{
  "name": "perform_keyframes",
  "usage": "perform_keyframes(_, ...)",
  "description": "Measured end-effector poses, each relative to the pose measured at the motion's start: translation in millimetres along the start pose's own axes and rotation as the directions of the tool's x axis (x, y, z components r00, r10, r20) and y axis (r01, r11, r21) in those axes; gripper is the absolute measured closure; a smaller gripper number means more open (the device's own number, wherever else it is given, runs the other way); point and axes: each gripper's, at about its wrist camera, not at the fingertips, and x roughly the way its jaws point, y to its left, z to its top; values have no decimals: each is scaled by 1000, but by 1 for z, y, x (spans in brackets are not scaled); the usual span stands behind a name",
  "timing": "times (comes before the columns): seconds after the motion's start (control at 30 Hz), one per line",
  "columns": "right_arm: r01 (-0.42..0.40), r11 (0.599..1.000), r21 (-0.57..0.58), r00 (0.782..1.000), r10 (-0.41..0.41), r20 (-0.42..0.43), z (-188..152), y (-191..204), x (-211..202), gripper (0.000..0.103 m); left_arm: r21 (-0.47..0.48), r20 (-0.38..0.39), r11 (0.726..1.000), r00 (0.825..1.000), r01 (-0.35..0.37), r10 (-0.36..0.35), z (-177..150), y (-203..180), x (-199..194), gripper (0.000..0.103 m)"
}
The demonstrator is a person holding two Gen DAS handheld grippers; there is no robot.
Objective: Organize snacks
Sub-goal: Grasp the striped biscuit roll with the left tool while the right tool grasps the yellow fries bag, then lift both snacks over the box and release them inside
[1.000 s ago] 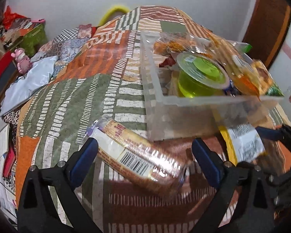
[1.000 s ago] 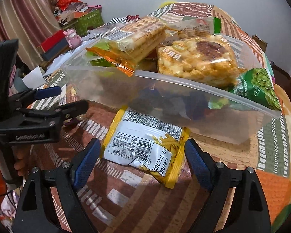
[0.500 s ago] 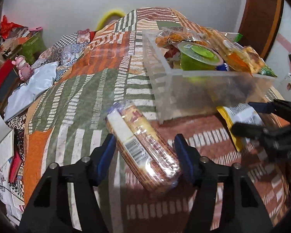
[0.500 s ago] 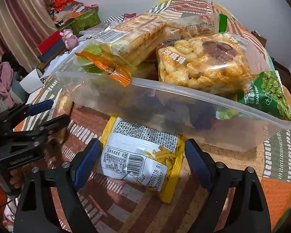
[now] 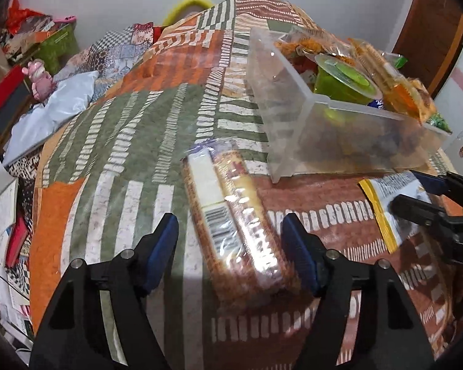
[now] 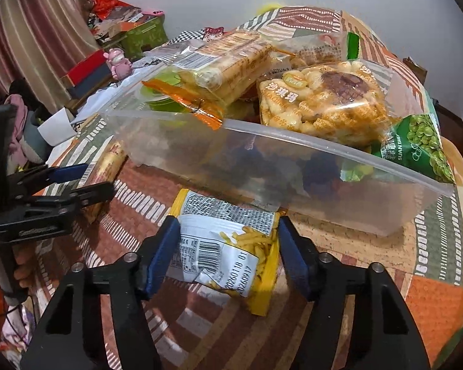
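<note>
A long clear-wrapped biscuit packet lies on the patchwork cloth, between the fingers of my left gripper, which is open around it with gaps on both sides. My right gripper has closed onto a yellow and white snack bag, which crumples between the pads. The bag also shows in the left wrist view. A clear plastic bin full of snacks stands just beyond both; it also shows in the left wrist view.
The bin holds a green jelly cup, a cracker pack, a puffed snack bag and a green pea bag. A pink toy and boxes lie at the far left.
My left gripper narrowed and moved in around the biscuit packet. My right gripper closed from wide open onto the yellow snack bag, which has crumpled.
</note>
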Motion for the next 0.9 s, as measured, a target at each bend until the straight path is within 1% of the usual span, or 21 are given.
perform_keyframes(0.03, -5, 1000, 2, 1000, 5, 3, -1, -1, -1, 48, 6, 0, 1000, 1000, 3, -3, 1, -2, 1, 34)
perform_keyframes(0.07, -8, 1000, 4, 1000, 8, 5, -1, -1, -2, 49, 10, 0, 1000, 1000, 7, -7, 2, -5, 3, 38)
perform_keyframes(0.17, -13, 1000, 8, 1000, 13, 15, -2, -3, -4, 51, 20, 4, 1000, 1000, 8, -9, 3, -9, 4, 55)
perform_keyframes(0.23, -9, 1000, 11, 1000, 8, 29, -3, -4, -7, 57, 14, 5, 1000, 1000, 4, -4, 2, -8, 2, 56)
perform_keyframes(0.33, -23, 1000, 21, 999, 23, 40, -4, -6, -12, 59, 6, 9, 1000, 1000, 8, -8, -3, -7, -3, 56)
perform_keyframes(0.47, -15, 1000, 16, 999, 15, 52, -8, -6, -18, 61, 3, 29, 1000, 1000, -2, 2, -11, -6, -18, 56)
perform_keyframes(0.7, -21, 999, 30, 994, 17, 105, -11, -6, -39, 61, -9, 114, 1000, 993, -5, 6, -12, -5, -60, 56)
perform_keyframes(0.9, -16, 999, 43, 984, 8, 178, -6, -8, -65, 61, 1, 189, 1000, 982, 21, -21, 2, -15, -90, 56)
